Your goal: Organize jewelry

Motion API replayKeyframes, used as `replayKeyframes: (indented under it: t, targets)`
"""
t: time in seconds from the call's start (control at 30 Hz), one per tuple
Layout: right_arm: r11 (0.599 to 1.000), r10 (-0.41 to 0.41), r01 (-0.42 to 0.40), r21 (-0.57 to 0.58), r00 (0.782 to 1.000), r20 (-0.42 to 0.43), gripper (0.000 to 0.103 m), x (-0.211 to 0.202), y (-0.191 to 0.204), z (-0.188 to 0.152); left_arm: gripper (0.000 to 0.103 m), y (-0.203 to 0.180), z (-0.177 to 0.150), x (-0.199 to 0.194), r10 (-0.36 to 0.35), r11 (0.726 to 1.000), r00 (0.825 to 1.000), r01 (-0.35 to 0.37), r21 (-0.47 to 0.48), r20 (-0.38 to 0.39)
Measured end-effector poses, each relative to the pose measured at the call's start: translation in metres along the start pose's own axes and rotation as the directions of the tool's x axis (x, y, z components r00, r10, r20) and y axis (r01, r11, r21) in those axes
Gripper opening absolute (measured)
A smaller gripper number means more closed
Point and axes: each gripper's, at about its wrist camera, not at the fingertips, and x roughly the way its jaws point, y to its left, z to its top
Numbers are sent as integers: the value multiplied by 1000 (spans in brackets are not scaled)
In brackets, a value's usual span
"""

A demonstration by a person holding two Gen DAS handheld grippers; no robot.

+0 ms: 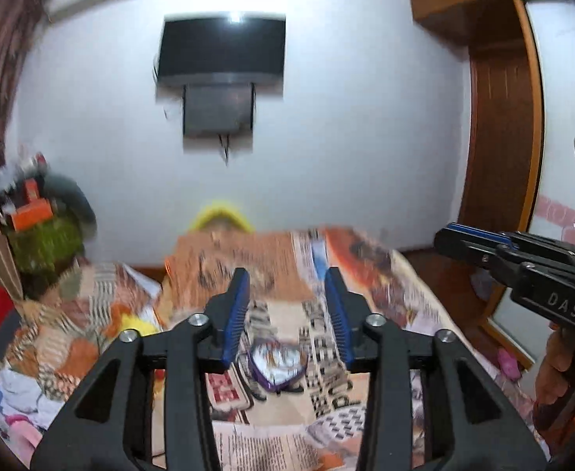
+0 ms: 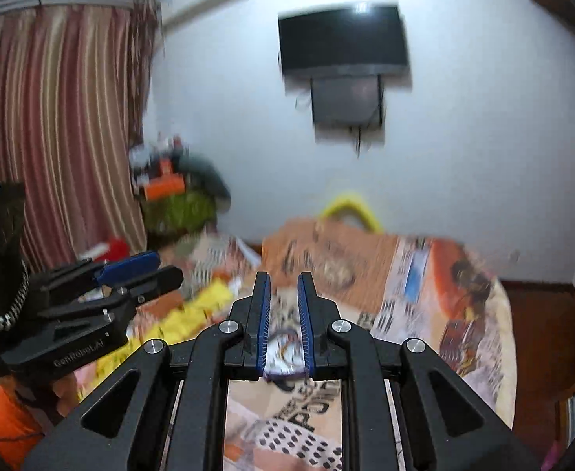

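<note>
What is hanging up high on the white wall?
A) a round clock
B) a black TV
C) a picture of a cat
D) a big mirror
B. Both wrist views show a dark, flat, rectangular TV mounted high on the white wall, with a smaller dark box just beneath it; nothing round, mirror-like or cat-shaped hangs there.
</note>
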Motion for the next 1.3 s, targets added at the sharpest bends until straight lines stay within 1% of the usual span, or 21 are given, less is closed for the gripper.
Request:
replayKeyframes:
  t: [0.03, 0.1, 0.2, 0.27, 0.3, 0.33, 0.37, 0.4, 0.43, 0.47, 0.5, 0.57, 0.67, 0.73, 1.03, 1.3]
  targets:
    - [1000, -2, 2, 8, 999, 39, 13, -13, 2, 2, 42, -2, 2, -9, 0, 1000, 1000, 0, -4, 24]
    - [1000, -11, 10, 15, 996, 84, 13, -28, 6, 3, 44, -6, 5, -28, 3, 1000, 997, -2, -20, 72]
    - [999, -35, 33, 12, 991, 128, 13, -42, 14, 0, 51, -11, 5, -46, 23, 999, 993, -20, -29, 118]
    - [999, -48, 46, 12, 988, 145, 13, -47, 19, -3, 61, -13, 3, -55, 33, 999, 989, -29, -33, 143]
    - [999, -53, 52, 14, 988, 148, 13, -50, 19, -5, 64, -14, 2, -60, 36, 999, 987, -31, -35, 157]
    - [998, -57, 55, 16, 988, 147, 19, -49, 19, -6, 71, -15, 1, -64, 40, 999, 985, -34, -36, 167]
    - [998, -64, 62, 19, 987, 146, 34, -49, 20, -8, 80, -16, -1, -69, 49, 998, 982, -43, -36, 181]
    - [997, -76, 73, 27, 986, 150, 44, -49, 21, -10, 85, -18, -2, -72, 57, 998, 980, -51, -35, 189]
    - [996, -86, 81, 35, 983, 161, 62, -49, 21, -12, 93, -19, -5, -76, 71, 997, 977, -66, -35, 203]
    - [995, -96, 90, 41, 980, 173, 71, -54, 21, -12, 97, -20, -6, -79, 82, 996, 974, -76, -36, 212]
    - [993, -112, 105, 45, 977, 184, 73, -55, 22, -13, 98, -20, -8, -82, 91, 996, 971, -85, -36, 220]
    - [990, -140, 134, 44, 971, 195, 85, -58, 24, -14, 100, -19, -10, -83, 96, 995, 971, -90, -40, 218]
    - [985, -171, 167, 37, 962, 214, 93, -62, 29, -14, 100, -17, -13, -83, 107, 994, 973, -99, -51, 206]
    - [984, -175, 174, 26, 960, 220, 96, -62, 33, -14, 100, -18, -16, -84, 111, 993, 974, -103, -51, 199]
    - [986, -166, 164, 30, 966, 197, 96, -62, 28, -16, 100, -22, -21, -86, 121, 993, 974, -116, -39, 194]
    - [986, -164, 160, 38, 970, 181, 96, -66, 24, -26, 100, -24, -23, -82, 121, 993, 975, -116, -34, 186]
